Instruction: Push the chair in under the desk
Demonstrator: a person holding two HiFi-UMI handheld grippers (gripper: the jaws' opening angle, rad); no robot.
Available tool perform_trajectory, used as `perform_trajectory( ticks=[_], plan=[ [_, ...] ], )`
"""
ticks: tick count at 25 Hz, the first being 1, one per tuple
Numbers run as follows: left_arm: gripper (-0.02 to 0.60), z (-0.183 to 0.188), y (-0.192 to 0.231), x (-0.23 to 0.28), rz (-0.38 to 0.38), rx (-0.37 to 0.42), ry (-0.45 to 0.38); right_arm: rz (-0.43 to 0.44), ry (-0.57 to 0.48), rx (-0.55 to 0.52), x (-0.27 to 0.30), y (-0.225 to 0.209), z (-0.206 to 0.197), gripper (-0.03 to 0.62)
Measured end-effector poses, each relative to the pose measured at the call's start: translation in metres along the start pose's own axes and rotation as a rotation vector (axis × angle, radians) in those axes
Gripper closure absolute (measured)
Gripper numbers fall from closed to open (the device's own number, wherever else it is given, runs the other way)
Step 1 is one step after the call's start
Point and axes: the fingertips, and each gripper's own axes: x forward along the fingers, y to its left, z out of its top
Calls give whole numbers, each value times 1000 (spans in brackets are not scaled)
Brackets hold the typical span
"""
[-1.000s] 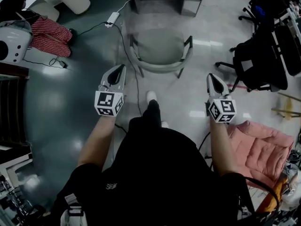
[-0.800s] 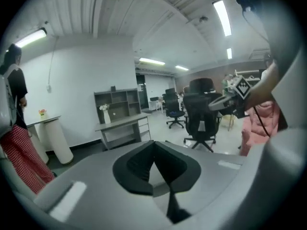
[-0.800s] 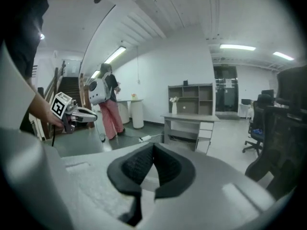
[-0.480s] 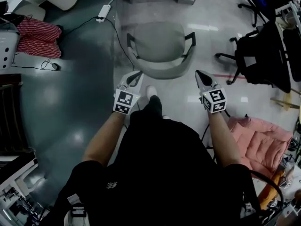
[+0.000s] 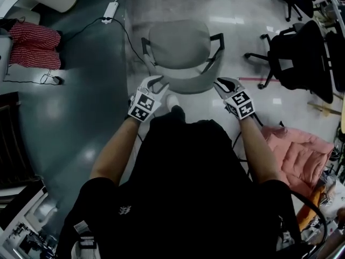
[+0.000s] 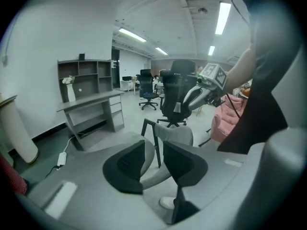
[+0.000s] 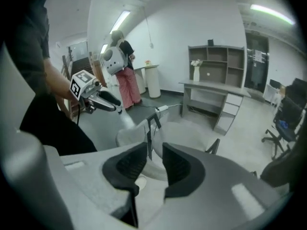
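A grey armchair (image 5: 178, 50) with black arm frames stands on the floor ahead of me, its curved backrest (image 5: 180, 85) nearest. The grey desk (image 6: 91, 103) with shelves stands beyond it, and shows in the right gripper view as well, desk (image 7: 216, 87). My left gripper (image 5: 157, 82) is at the backrest's left end, its jaws opening, with the backrest's edge (image 6: 160, 164) seen through the gap. At the right end my right gripper (image 5: 220, 82) is opening too, with the chair's black frame (image 7: 149, 128) in line with its gap. Neither pair of pads presses on anything.
A black office chair (image 5: 302, 53) stands at the right and a pink cushion (image 5: 294, 152) lies near my right side. A white power strip (image 5: 109, 11) with its cable runs across the floor at the left of the armchair. A person in red checked trousers (image 7: 127, 83) stands at the far left.
I have stepped closer to the armchair. Both grippers moved forward and inward to the ends of its backrest, and their jaws went from shut to slightly apart.
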Motion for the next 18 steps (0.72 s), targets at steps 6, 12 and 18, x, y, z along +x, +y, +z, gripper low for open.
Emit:
perform_trajectory(
  ticks=[6,12,18],
  plan=[
    [413,-18,-12,26,-144,67,82,81,136,-239,29,18,-16,357],
    [330,-37,-40,47,-267,160,167,195,229,-425,53,27,-33,297],
    [302,-54,-48,74,-288,206,219,320,246,-570,74,35,-50,296]
  ],
)
